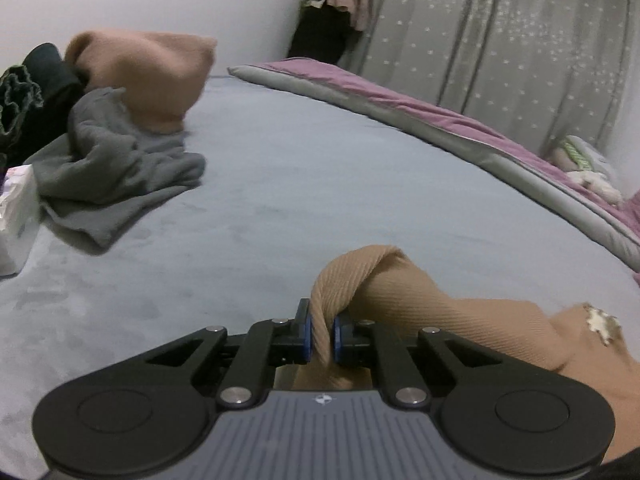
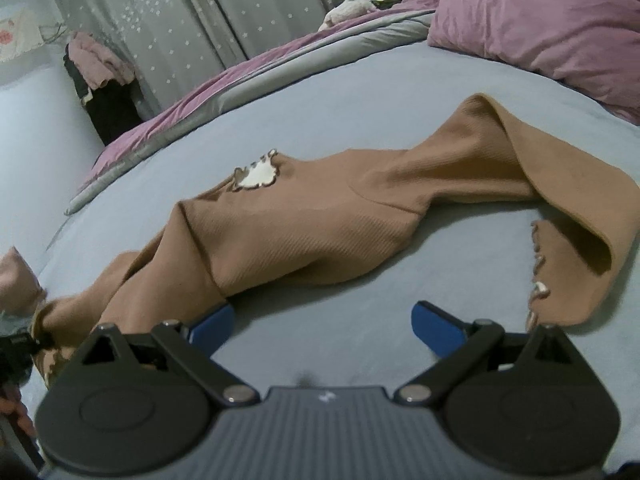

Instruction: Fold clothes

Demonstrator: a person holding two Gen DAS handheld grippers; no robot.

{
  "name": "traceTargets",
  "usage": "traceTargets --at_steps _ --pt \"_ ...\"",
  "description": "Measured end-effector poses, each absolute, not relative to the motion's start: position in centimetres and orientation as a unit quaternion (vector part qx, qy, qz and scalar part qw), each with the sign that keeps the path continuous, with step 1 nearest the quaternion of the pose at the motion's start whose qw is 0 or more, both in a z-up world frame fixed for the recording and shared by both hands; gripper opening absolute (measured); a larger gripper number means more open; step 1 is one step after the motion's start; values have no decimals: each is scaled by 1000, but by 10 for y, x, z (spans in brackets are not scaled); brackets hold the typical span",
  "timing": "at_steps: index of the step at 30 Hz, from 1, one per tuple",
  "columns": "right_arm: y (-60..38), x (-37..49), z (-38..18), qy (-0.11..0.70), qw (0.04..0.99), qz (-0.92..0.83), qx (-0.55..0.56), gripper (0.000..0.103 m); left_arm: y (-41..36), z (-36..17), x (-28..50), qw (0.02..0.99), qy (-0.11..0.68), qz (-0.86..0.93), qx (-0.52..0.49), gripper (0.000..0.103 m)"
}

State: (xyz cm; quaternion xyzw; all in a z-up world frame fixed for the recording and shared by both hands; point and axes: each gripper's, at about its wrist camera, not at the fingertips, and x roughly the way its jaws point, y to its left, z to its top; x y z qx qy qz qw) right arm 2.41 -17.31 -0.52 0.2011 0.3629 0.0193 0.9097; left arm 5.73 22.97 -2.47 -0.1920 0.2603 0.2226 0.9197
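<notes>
Tan ribbed garment (image 2: 304, 216): your left gripper (image 1: 321, 338) is pinching one bunched end to anchor it; your right gripper (image 2: 322, 326), jaws spread wide and empty, is hovering beside the cloth.

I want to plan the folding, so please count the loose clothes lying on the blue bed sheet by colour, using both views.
Tan or light brown: 2, the ribbed tan garment with a white patch held in the left gripper, and a tan knit piece on the pile.
Grey: 1, a crumpled grey garment.
Black: 1, a black garment with a green frilled edge.
Total: 4
</notes>
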Motion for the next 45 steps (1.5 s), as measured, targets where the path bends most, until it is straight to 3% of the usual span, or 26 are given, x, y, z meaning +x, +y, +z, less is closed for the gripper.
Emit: traceTargets --at_steps 5,9,16,30,45 --pt "-179 23 -3 359 910 18 209 99 237 -28 61 914 274 219 -201 12" --pt "-184 21 1 354 911 15 211 100 229 -22 59 914 285 206 -201 47" --pt "-189 17 4 351 914 15 203 101 197 -6 52 923 303 168 -167 73" --pt "-198 14 -6 367 910 4 191 101 139 9 23 934 317 66 -152 78" --pt "-198 24 -27 386 904 3 183 101 85 -20 31 923 362 -50 -120 77"
